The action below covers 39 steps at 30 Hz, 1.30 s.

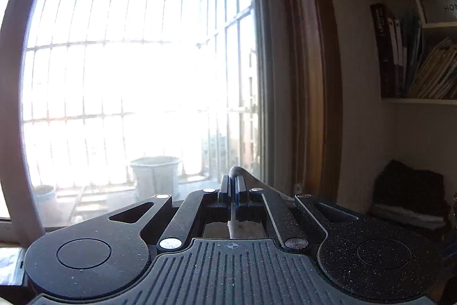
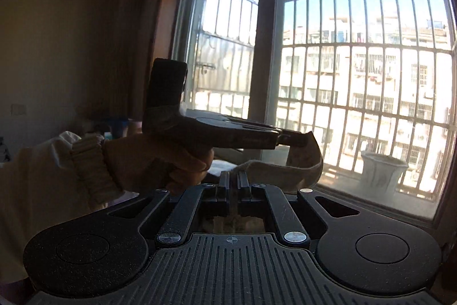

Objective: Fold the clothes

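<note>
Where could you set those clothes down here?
No bare surface shows in either view. The right corner is crowded: a dark folded pile under the packed white bookshelf. Ahead stands only the barred window. Beige cloth hangs between both closed fingers.

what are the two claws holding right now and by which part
Both hold one tan garment lifted before the window: the left claw and the right claw each pinch its top edge, the cloth sagging between them.

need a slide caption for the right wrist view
Both hand-held grippers, right and left, pinch a beige cloth held up before a barred window.
</note>
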Available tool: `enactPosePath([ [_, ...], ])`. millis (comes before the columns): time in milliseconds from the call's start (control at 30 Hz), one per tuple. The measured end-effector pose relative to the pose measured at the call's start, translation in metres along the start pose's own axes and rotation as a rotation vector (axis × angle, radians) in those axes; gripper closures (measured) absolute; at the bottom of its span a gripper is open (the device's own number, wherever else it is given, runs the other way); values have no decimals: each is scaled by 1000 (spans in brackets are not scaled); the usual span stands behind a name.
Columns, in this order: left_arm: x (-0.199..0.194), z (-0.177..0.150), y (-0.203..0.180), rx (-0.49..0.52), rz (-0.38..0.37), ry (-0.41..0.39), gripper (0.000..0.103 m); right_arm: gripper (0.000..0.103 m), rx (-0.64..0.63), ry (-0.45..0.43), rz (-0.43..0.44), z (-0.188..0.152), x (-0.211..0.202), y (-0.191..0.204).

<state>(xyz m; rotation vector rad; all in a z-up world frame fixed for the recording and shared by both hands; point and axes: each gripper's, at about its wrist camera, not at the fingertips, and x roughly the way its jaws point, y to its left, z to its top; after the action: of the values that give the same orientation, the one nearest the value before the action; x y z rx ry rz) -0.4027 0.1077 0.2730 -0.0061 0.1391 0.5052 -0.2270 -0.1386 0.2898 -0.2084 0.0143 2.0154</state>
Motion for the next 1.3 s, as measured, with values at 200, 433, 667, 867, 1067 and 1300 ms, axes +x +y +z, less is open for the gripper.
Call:
enactPosePath([
  [200, -38, -17, 39, -20, 61, 19, 101, 97, -20, 27, 63, 5, 28, 23],
  [433, -59, -37, 66, -41, 109, 57, 101, 97, -22, 73, 147, 6, 75, 50],
  [667, -63, -100, 117, -101, 187, 161, 94, 97, 8, 182, 237, -27, 160, 86],
  [867, -93, -167, 178, -229, 316, 241, 84, 96, 102, 287, 356, -89, 234, 120],
  [1067, -112, -198, 189, -287, 333, 323, 76, 74, 15, 364, 303, -113, 239, 108],
  [1300, -104, -215, 167, -287, 273, 347, 74, 74, 15, 433, 272, -149, 217, 94],
])
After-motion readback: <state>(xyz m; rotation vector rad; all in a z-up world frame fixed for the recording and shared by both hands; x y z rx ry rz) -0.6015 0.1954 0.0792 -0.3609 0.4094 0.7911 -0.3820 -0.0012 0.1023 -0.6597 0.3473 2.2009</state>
